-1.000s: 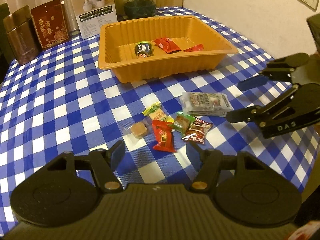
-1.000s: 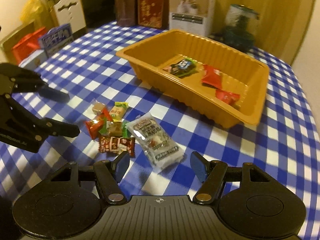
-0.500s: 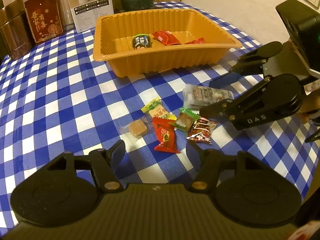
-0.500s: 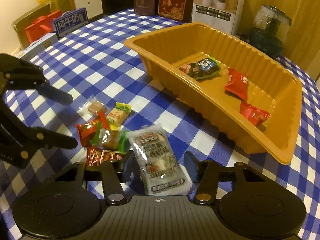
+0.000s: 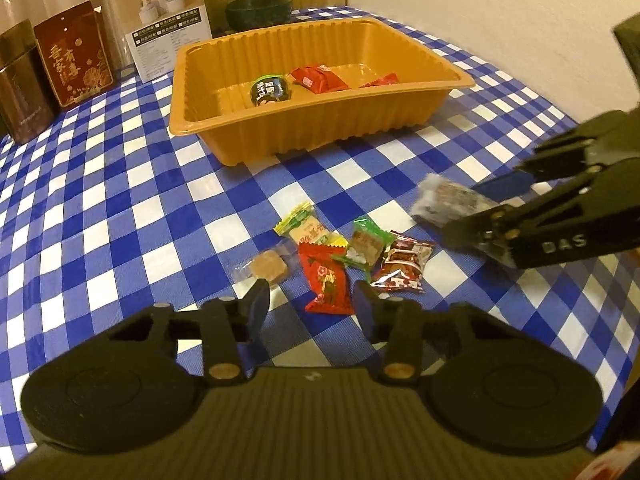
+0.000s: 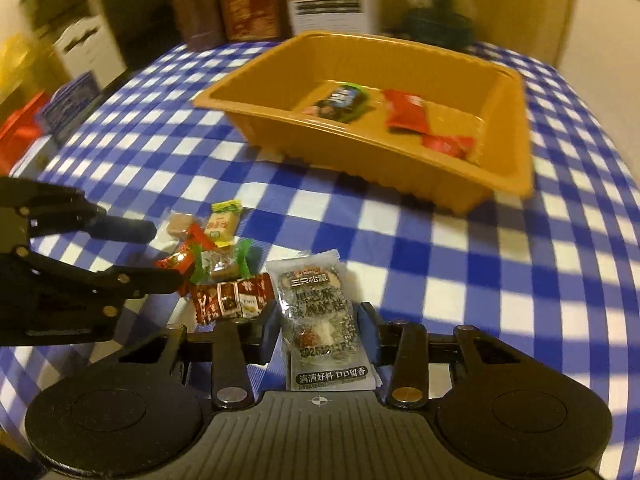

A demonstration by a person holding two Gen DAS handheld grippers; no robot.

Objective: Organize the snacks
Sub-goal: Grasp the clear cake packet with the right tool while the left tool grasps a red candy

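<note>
My right tool pinches clear snack packet — long axis along fingers, pointing toward orange tray; left tool spread, empty.

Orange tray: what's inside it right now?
Inside the orange tray lie three snacks: a dark green-edged packet, a red packet and a second red packet, which the near wall partly hides in the left wrist view.

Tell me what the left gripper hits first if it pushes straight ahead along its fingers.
Probably the red candy wrapper: it lies just ahead between the open left gripper fingers, with the other loose candies behind it. Height above the tablecloth is unclear, so it might pass over.
</note>
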